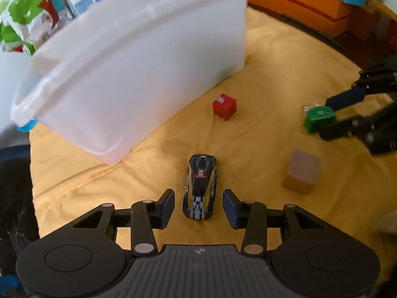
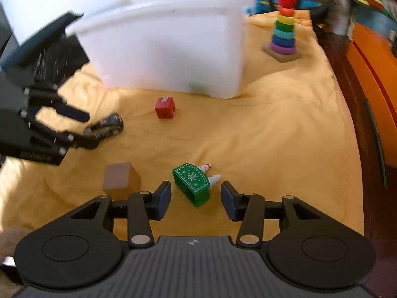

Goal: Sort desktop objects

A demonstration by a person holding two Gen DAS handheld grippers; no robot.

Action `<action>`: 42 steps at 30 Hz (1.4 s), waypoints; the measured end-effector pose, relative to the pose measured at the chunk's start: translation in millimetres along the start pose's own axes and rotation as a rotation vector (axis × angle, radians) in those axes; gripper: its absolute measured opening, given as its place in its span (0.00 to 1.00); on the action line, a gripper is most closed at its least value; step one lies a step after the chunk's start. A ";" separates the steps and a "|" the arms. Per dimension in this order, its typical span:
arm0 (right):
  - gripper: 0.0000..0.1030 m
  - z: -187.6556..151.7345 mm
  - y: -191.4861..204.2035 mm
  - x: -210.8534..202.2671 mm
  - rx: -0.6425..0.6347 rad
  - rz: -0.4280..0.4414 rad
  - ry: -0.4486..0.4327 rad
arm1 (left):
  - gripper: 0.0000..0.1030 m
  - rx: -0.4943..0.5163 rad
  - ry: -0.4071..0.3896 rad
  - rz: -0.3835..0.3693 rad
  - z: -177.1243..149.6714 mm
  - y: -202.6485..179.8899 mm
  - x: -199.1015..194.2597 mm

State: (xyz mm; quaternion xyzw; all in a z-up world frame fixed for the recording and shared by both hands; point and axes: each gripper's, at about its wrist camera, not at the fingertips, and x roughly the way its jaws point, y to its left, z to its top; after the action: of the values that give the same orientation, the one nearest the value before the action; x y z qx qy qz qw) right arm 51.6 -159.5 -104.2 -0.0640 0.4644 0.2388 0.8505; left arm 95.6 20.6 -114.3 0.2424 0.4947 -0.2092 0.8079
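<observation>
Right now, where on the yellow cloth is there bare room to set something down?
Bare cloth lies between the red cube, the ring tower and the green box. It is crowded around the toy car and the wooden block.

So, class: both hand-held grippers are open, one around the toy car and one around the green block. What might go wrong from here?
1. The toy car sits on wheels between the left hand-held gripper fingers; uneven contact could make it roll away.
2. The green block lies skewed between the right hand-held gripper fingers, so it may twist on closing.
3. The wooden cube is close to the right gripper's fingers and could get nudged.
</observation>
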 end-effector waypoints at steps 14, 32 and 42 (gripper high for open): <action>0.31 21.6 18.3 -26.6 -0.095 -0.022 -0.085 | 0.32 -0.103 -0.042 0.037 14.8 -0.5 -32.7; 0.31 179.3 26.3 -53.4 -0.121 -0.046 -0.378 | 0.33 -0.290 -0.262 0.222 119.1 73.6 -79.1; 0.53 181.3 5.7 -1.4 -0.046 -0.056 -0.281 | 0.49 -0.328 -0.128 0.236 129.5 105.5 -12.0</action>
State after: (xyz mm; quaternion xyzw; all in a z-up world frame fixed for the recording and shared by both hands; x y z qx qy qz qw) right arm 186.0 -95.0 -0.8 -0.0623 0.3329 0.2320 0.9118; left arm 241.9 28.0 -33.1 0.1502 0.4378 -0.0450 0.8853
